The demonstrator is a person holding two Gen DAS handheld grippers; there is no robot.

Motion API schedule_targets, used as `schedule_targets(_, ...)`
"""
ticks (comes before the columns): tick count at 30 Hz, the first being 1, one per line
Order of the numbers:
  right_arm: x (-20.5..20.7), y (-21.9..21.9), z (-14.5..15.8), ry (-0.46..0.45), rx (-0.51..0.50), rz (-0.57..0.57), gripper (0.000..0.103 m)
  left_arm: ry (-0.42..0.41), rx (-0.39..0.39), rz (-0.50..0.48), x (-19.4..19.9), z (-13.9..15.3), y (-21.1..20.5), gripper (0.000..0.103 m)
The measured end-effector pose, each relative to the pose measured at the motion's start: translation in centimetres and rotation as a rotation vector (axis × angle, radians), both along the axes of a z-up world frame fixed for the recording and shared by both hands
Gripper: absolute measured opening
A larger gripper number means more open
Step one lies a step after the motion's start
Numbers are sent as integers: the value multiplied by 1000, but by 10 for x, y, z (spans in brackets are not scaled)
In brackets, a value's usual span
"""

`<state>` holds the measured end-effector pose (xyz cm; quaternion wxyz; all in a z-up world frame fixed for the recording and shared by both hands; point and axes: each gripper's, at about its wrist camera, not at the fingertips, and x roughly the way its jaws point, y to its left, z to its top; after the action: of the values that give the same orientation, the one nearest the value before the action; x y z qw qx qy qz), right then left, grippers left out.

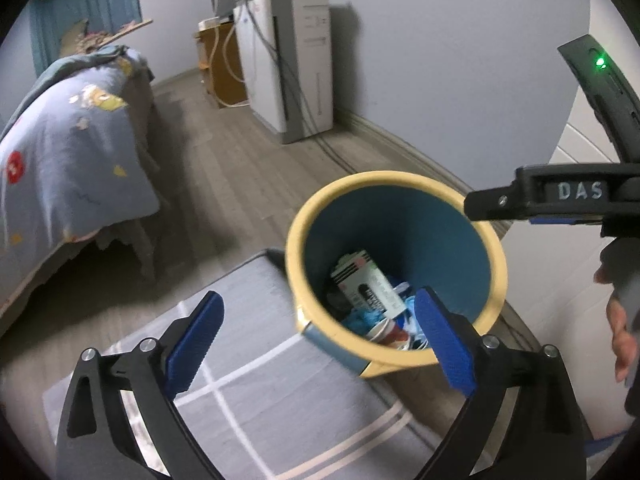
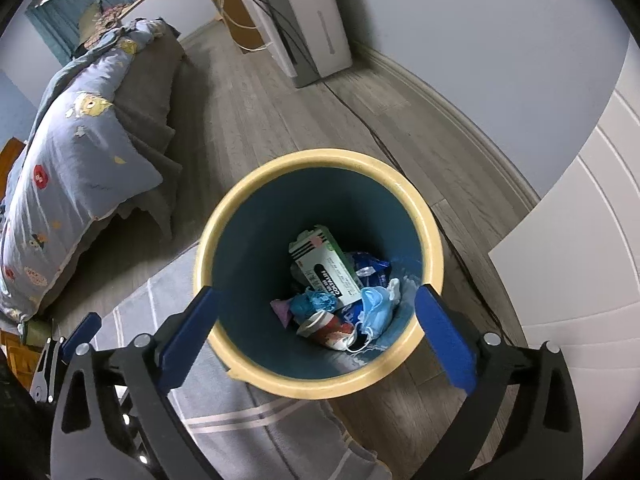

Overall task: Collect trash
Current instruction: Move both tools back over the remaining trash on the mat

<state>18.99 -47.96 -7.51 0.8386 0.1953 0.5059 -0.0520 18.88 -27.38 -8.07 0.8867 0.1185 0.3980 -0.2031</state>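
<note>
My left gripper point(image 1: 320, 336) has its jaws wide apart and holds nothing; it hangs over the grey rug point(image 1: 256, 408), just beside the trash bin point(image 1: 394, 184). My right gripper point(image 2: 316, 332) is also spread wide and empty, directly above the bin's mouth. The bin stands on the wooden floor point(image 2: 280, 112) at the rug's edge, near the white door point(image 2: 580, 220). At its bottom lie a white box point(image 2: 330, 266), a blue face mask point(image 2: 376, 306), a red and white cup point(image 2: 326, 326) and blue wrappers point(image 2: 368, 266), all touching. A bed point(image 2: 80, 168) with a blue cover stands well apart.
</note>
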Motion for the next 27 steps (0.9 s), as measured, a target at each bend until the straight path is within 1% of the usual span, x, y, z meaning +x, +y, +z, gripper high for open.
schedule_targets(7, -10, 32, 33, -49, -68, 62, 97, -20, 7, 39, -24, 21, 41, 97)
schedule_targets(10, -15, 48, 44, -64, -95, 89, 97, -24, 9, 67, -38, 31, 68, 97)
schedule_targets(16, -33, 92, 66, -110, -82, 154, 97, 1, -29, 169, -62, 45, 125, 98)
schedule_targets(22, -48, 146, 76, -130, -91, 236, 97, 26, -47, 274, -91, 43, 186, 98)
schedule_targets(27, -59, 182, 72, -123, -87, 293, 97, 35, -65, 392, -110, 31, 236, 98)
